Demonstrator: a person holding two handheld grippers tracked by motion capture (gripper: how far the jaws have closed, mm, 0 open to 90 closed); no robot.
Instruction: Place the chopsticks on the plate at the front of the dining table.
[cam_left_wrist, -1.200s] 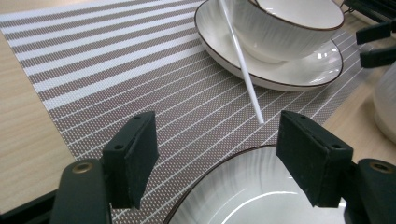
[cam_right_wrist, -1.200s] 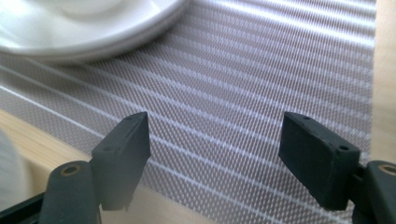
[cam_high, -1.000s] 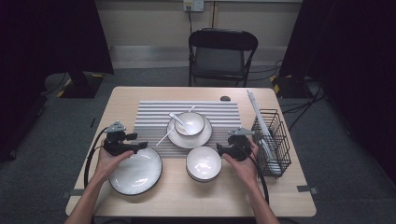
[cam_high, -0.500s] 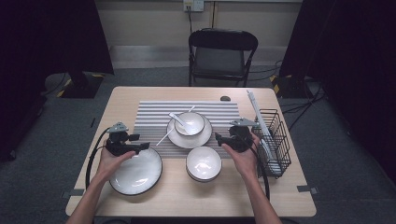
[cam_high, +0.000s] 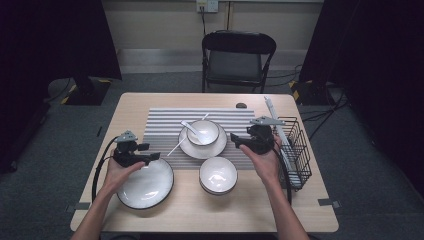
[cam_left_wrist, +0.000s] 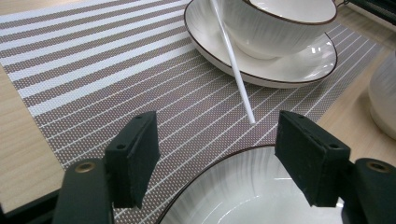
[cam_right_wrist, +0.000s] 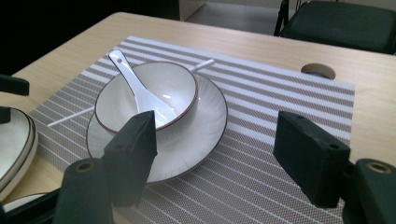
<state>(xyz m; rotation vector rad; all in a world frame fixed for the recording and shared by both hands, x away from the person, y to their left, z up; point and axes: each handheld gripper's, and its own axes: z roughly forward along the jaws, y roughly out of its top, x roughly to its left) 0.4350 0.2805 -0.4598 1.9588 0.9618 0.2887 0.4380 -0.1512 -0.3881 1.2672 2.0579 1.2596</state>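
Up close, the left claw (cam_left_wrist: 217, 158) gapes over the plate (cam_left_wrist: 243, 196) rim — right claw (cam_right_wrist: 224, 163) likewise released, empty.

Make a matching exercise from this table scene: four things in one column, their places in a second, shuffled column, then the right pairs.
Things
1. white ceramic spoon
2. black wire basket
3. large white dark-rimmed plate
4. thin white chopstick

Places
A. at the table's right edge
B. under the left gripper
C. inside the bowl on the striped mat
D. slanting off the saucer onto the mat

Pairs: 1-C, 2-A, 3-B, 4-D
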